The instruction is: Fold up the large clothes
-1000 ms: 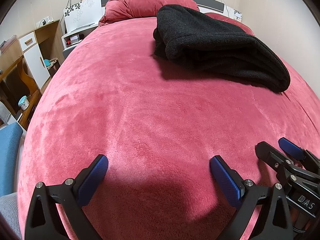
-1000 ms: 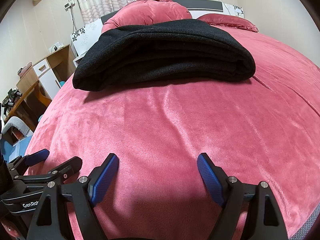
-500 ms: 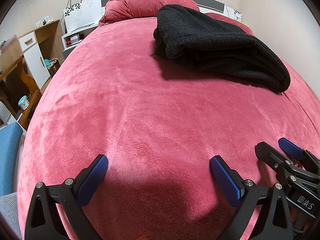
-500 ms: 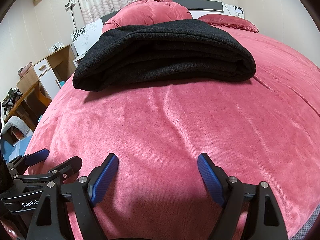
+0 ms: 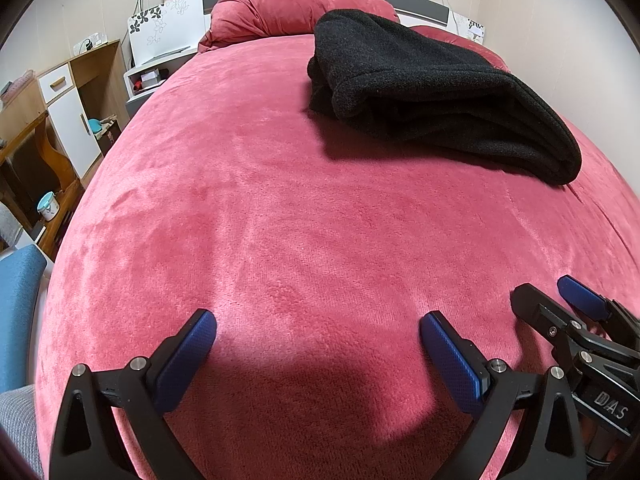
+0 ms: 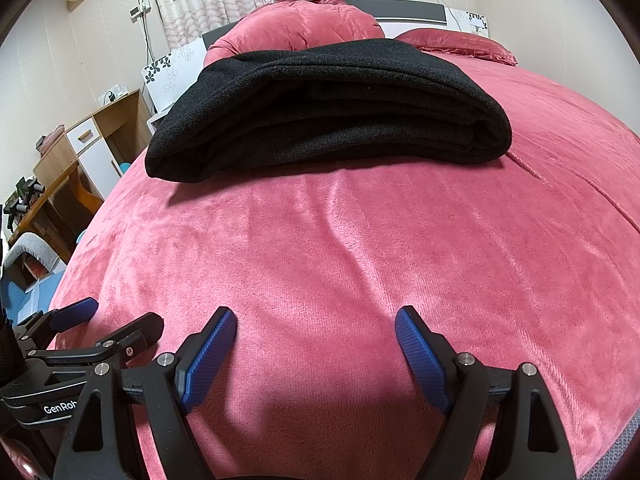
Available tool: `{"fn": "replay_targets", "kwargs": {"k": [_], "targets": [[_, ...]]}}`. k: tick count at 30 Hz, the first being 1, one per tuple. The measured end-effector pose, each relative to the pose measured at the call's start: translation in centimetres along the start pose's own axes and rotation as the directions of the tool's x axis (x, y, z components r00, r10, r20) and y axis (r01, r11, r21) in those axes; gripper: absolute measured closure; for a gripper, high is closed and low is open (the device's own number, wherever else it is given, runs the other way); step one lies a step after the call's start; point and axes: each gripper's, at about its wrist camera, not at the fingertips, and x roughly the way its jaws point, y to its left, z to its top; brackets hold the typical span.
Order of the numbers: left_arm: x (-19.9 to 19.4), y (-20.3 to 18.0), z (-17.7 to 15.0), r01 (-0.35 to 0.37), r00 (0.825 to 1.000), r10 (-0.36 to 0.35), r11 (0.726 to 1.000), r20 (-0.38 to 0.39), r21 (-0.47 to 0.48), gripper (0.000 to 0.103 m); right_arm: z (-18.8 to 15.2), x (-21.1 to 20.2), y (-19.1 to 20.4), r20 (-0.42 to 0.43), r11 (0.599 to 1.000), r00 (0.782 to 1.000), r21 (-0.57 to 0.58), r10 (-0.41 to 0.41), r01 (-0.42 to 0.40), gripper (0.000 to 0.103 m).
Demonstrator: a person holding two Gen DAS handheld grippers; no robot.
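A black fleece garment (image 5: 432,92) lies folded into a thick stack on the far right part of the red bed (image 5: 280,200); in the right wrist view it (image 6: 328,112) sits straight ahead, well beyond the fingertips. My left gripper (image 5: 318,324) is open and empty, low over the near end of the bed. My right gripper (image 6: 316,318) is open and empty beside it. Each gripper shows in the other's view: the right one (image 5: 560,304) at the lower right, the left one (image 6: 108,316) at the lower left.
Red pillows (image 6: 304,24) and a headboard stand behind the garment. A wooden desk and cabinet (image 5: 60,108) and a white nightstand (image 5: 156,64) line the left side. A blue chair (image 5: 16,308) is at the near left. A wall runs along the right.
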Motion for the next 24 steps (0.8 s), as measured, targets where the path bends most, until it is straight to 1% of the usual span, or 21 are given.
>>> {"fn": "replay_targets", "kwargs": {"k": [24], "targets": [[0.16,0.12,0.15,0.001,1.000,-0.001,1.000,0.001,0.000,0.000,0.22,0.21,0.14,0.003,1.000,1.000,0.000,-0.001,0.001,0.019]]}}
